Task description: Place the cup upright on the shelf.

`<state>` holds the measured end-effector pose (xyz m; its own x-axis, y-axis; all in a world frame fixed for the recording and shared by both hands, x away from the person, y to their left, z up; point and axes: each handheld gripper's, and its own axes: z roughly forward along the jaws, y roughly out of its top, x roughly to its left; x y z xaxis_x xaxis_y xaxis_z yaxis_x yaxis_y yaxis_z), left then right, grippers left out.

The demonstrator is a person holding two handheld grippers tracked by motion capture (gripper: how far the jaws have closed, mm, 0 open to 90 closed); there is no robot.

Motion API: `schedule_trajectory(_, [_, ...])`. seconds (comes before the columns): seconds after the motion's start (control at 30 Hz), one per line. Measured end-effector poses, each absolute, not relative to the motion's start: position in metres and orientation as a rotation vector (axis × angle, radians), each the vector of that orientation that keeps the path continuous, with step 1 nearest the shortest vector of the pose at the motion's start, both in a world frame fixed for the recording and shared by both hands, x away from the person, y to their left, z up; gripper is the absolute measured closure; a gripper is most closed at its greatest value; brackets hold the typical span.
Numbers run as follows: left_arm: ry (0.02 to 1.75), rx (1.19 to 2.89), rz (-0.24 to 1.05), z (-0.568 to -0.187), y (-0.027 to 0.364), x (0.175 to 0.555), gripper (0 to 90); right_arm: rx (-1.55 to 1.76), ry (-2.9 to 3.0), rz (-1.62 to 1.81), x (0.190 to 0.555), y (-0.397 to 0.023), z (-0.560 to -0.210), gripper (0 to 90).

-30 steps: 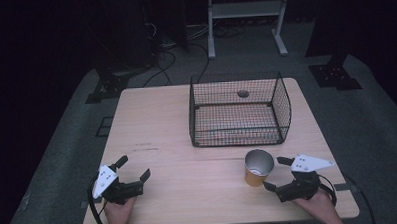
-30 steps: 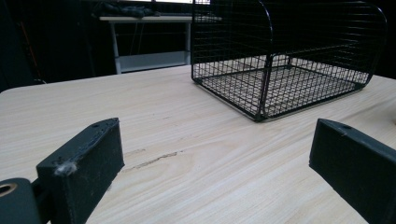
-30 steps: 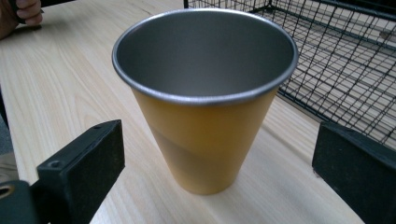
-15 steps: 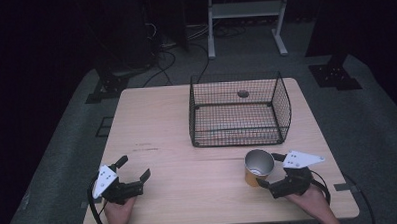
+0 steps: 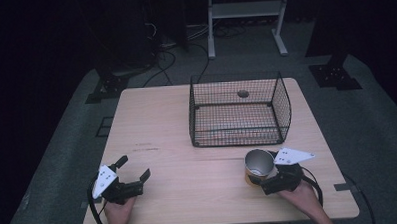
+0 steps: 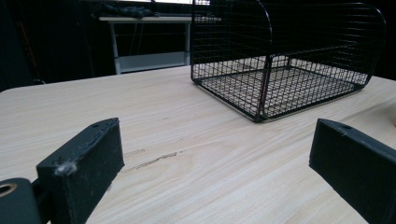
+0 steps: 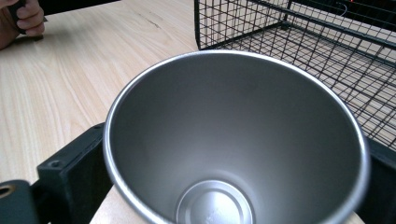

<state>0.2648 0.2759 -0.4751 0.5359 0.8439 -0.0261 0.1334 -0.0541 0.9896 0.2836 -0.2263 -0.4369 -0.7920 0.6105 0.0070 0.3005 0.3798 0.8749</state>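
Cup [image 7: 233, 140] of bare metal stands upright on the bench [image 5: 199, 192], just in front of the wire basket [image 5: 236, 113], between my right fingers [image 5: 265, 178], which flank it on both sides. My left fingers [image 5: 133, 169] rest spread, holding nothing.

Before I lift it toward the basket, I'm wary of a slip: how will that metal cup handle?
The metal cup looks thin-walled and empty, so probably light and stiff. Its smooth, shiny wall tapers downward, so it may slide in the right tongs. Standing upright and wider at the rim, it could tip if nudged high.
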Motion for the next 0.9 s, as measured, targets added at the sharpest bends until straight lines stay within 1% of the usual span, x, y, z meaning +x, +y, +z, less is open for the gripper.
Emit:
schedule_trajectory(0.13, [0.871,1.536,0.716,-0.475,0.277,0.265,2.3,0.788,2.32,1.392,0.284,-0.225,-0.435,9.6])
schedule_trajectory(0.4, [0.87,1.536,0.716,-0.475,0.277,0.265,2.3,0.78,2.349,1.422,0.288,-0.224,-0.423,10.0])
schedule_trajectory(0.77, [0.87,1.533,0.715,-0.475,0.277,0.265,2.3,0.771,2.358,1.492,0.302,-0.23,-0.392,11.2])
schedule_trajectory(0.9, [0.87,1.535,0.713,-0.475,0.277,0.265,2.3,0.755,2.373,1.543,0.308,-0.226,-0.375,11.2])
